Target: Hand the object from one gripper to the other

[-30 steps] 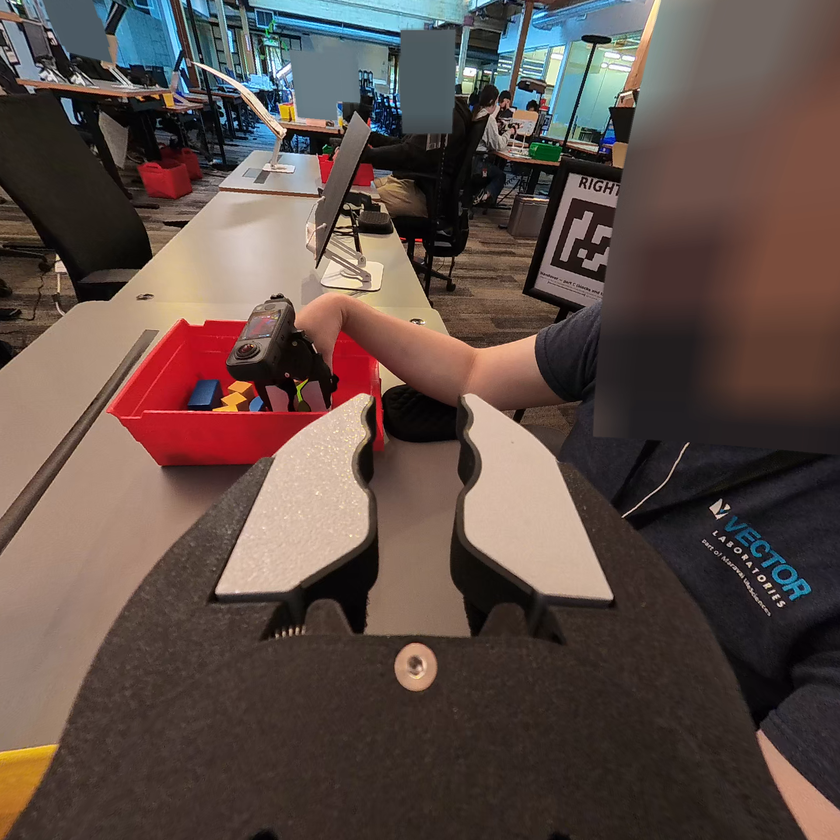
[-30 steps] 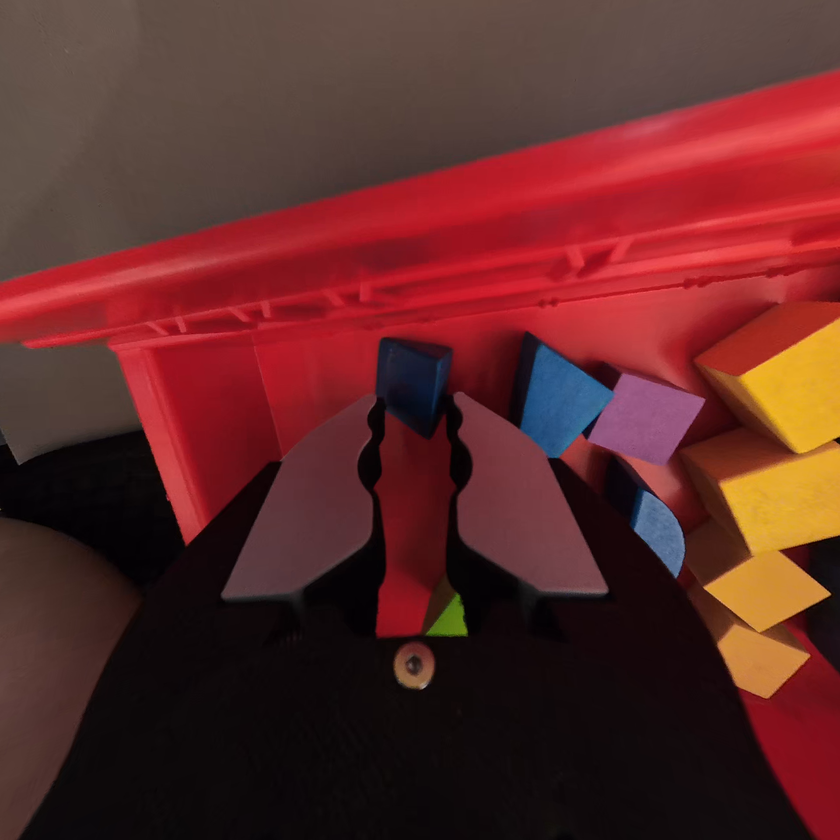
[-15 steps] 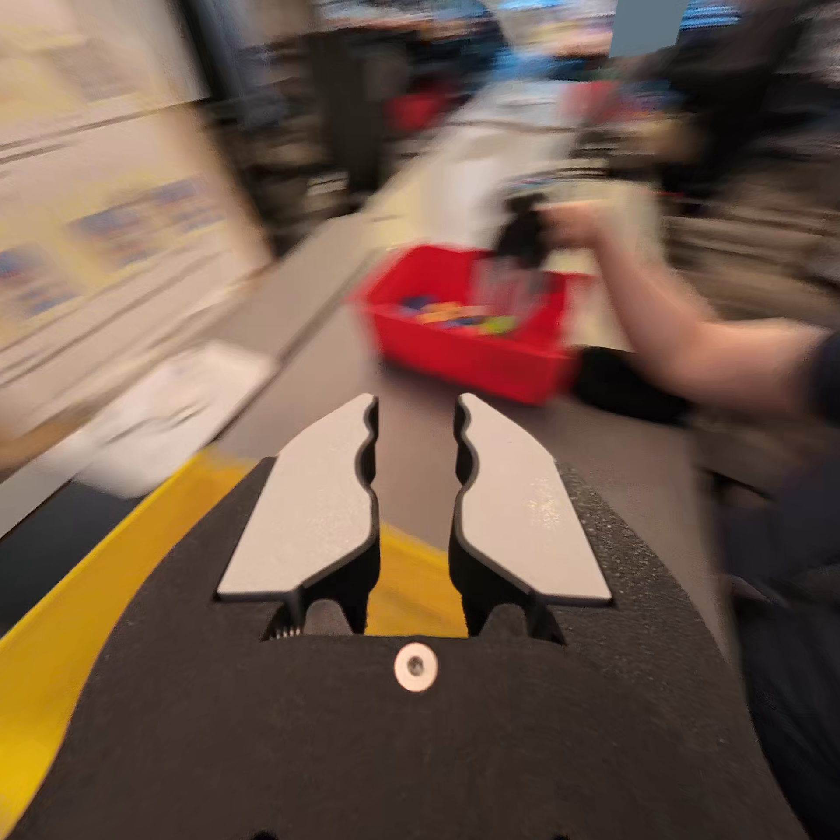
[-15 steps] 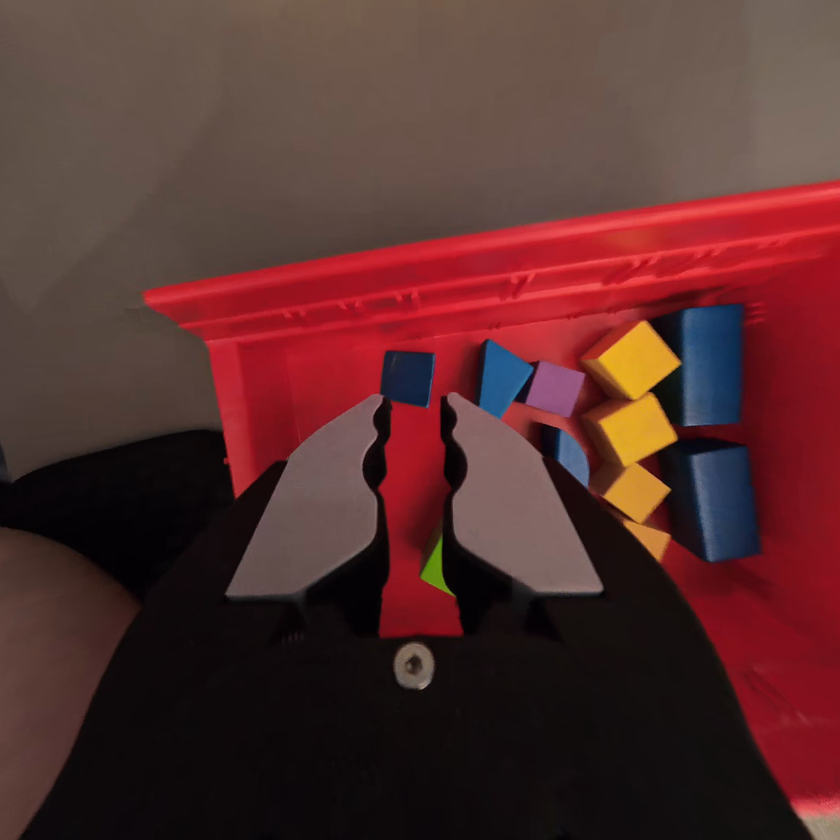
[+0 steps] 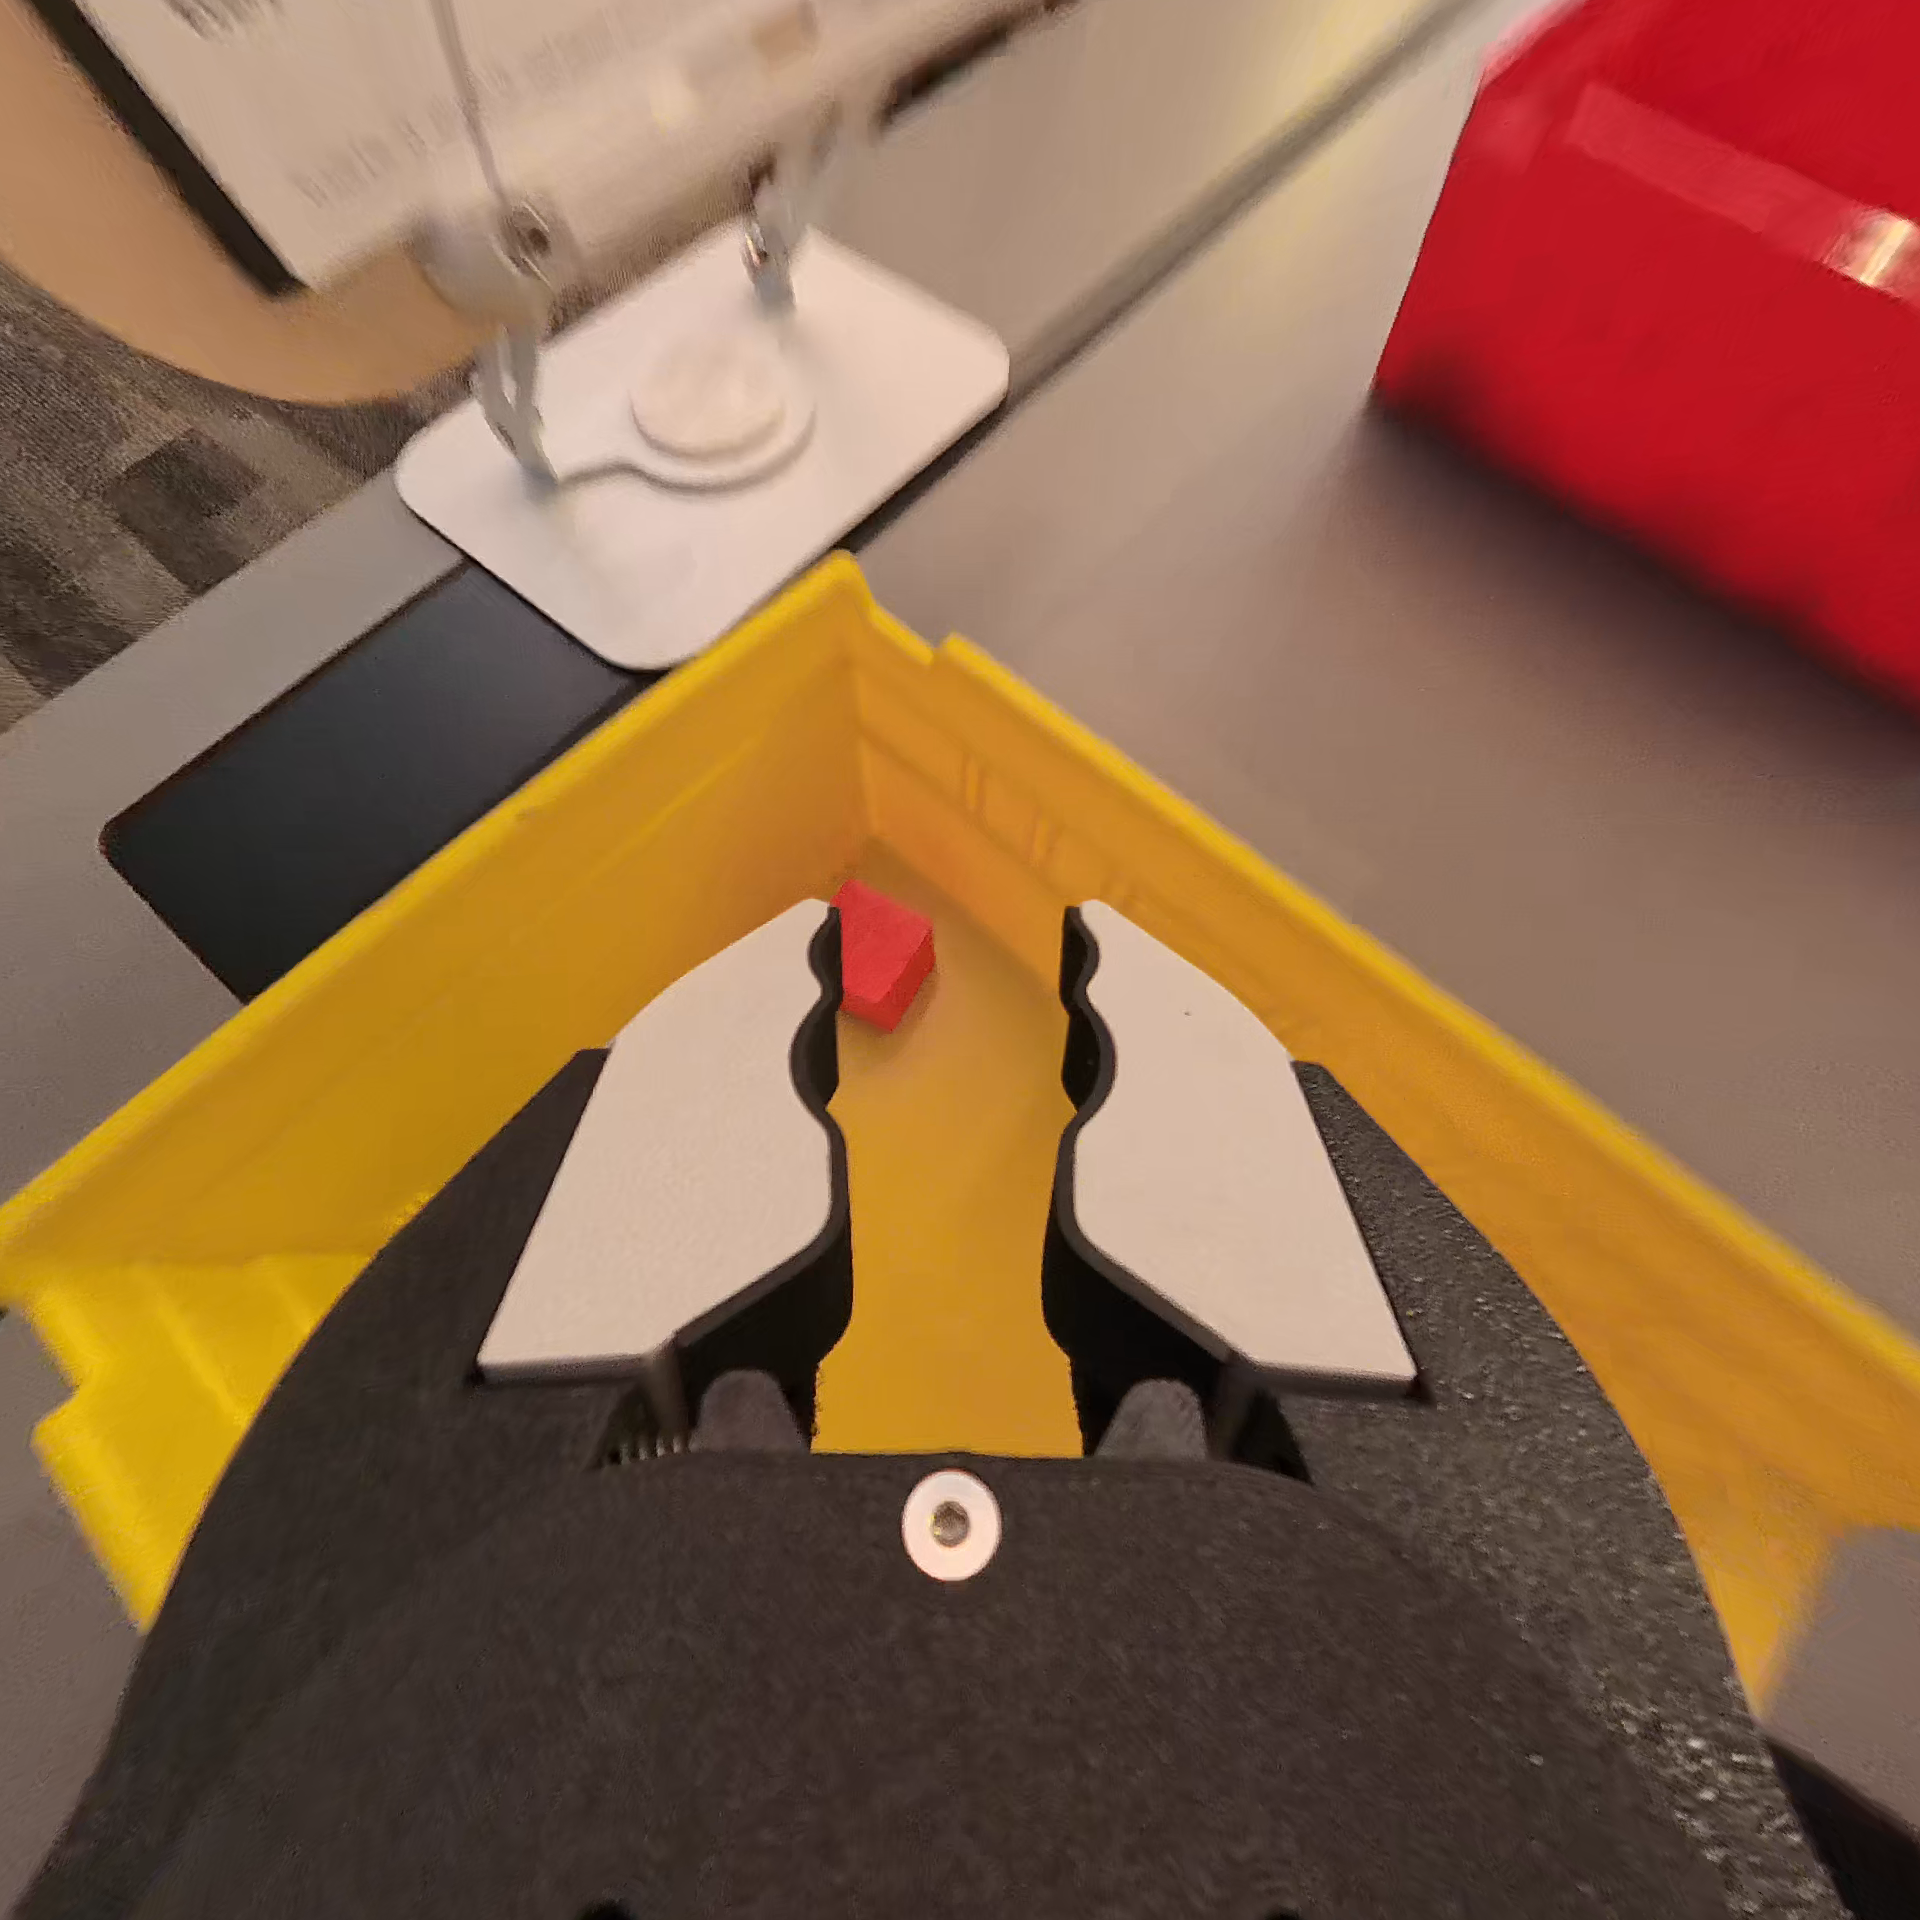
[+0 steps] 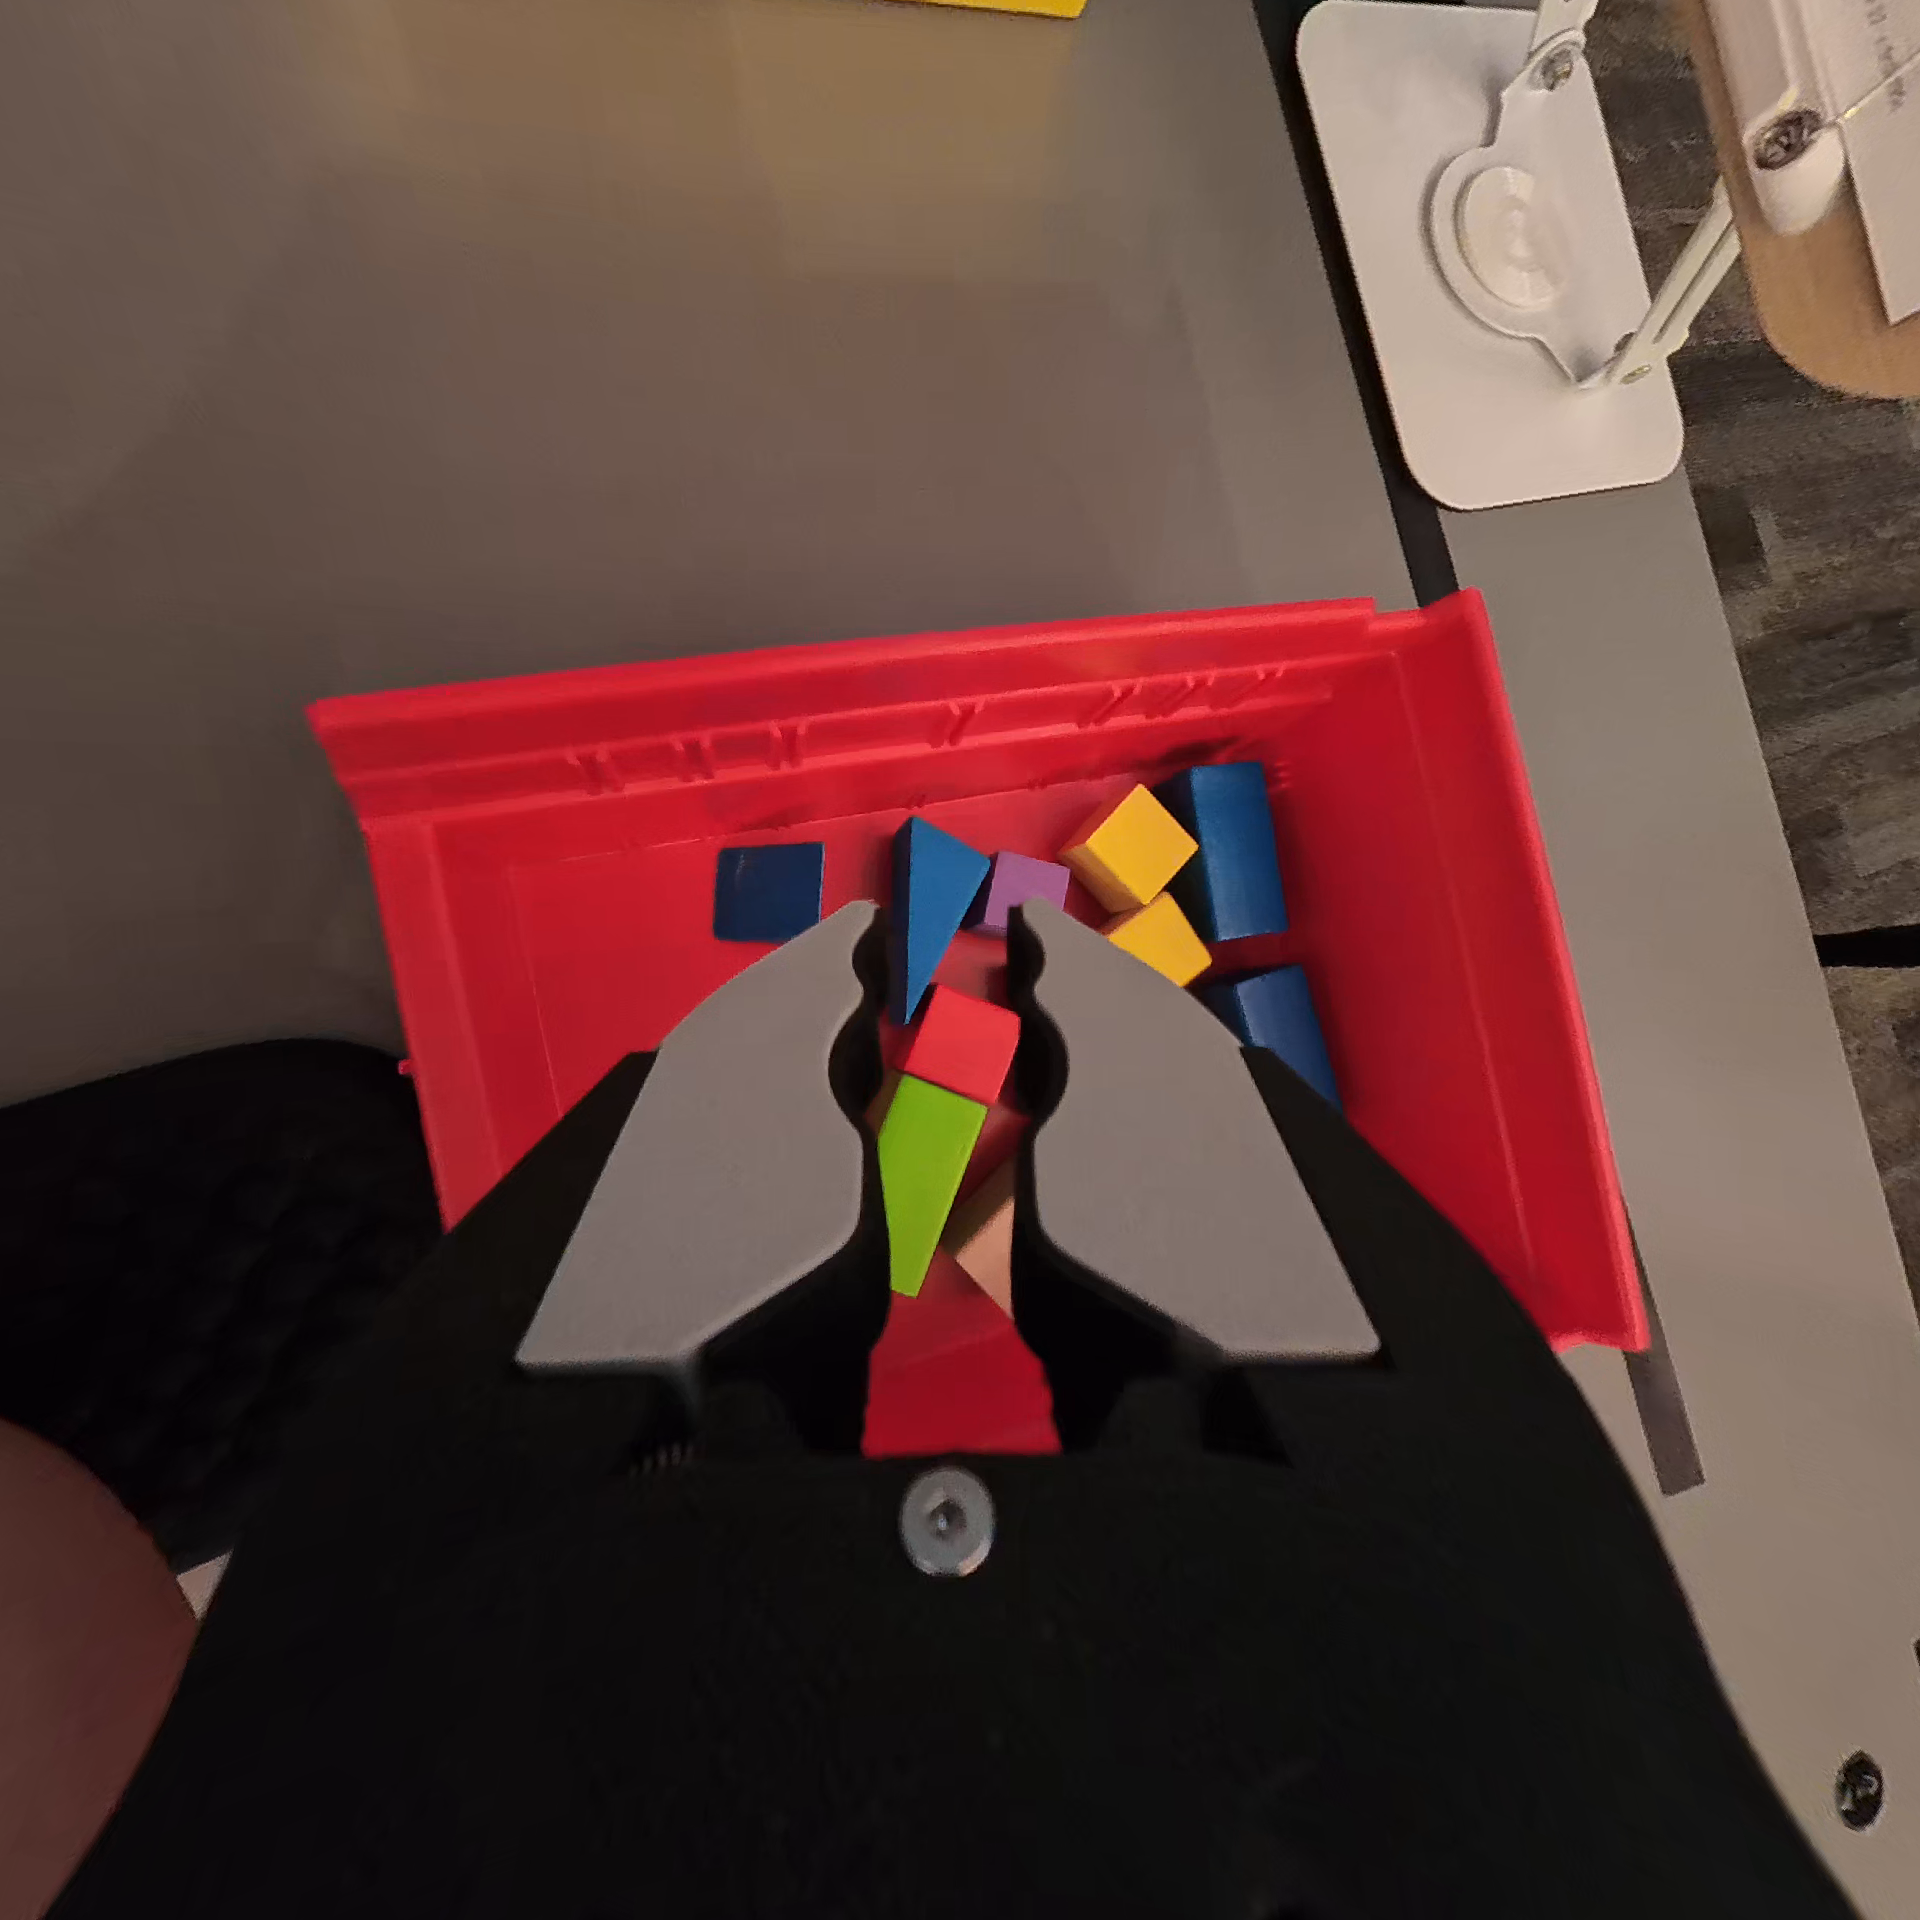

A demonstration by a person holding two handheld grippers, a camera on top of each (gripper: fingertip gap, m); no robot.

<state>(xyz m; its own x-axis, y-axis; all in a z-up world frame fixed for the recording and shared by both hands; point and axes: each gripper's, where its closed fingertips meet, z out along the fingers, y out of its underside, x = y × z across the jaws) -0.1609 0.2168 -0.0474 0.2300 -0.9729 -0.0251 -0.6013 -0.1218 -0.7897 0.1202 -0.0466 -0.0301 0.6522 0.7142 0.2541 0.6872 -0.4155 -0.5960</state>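
Left gripper (image 5: 945, 925) swung over yellow bin (image 5: 582, 894); right gripper (image 6: 940, 920) risen; both agape, empty.

Left wrist view low over yellow bin (image 5: 665, 831); right wrist view high above red bin (image 6: 1455, 1039).

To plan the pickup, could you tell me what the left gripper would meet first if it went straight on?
Probably the small red block in the yellow bin corner, just off the left gripper's left finger; depth is unclear.
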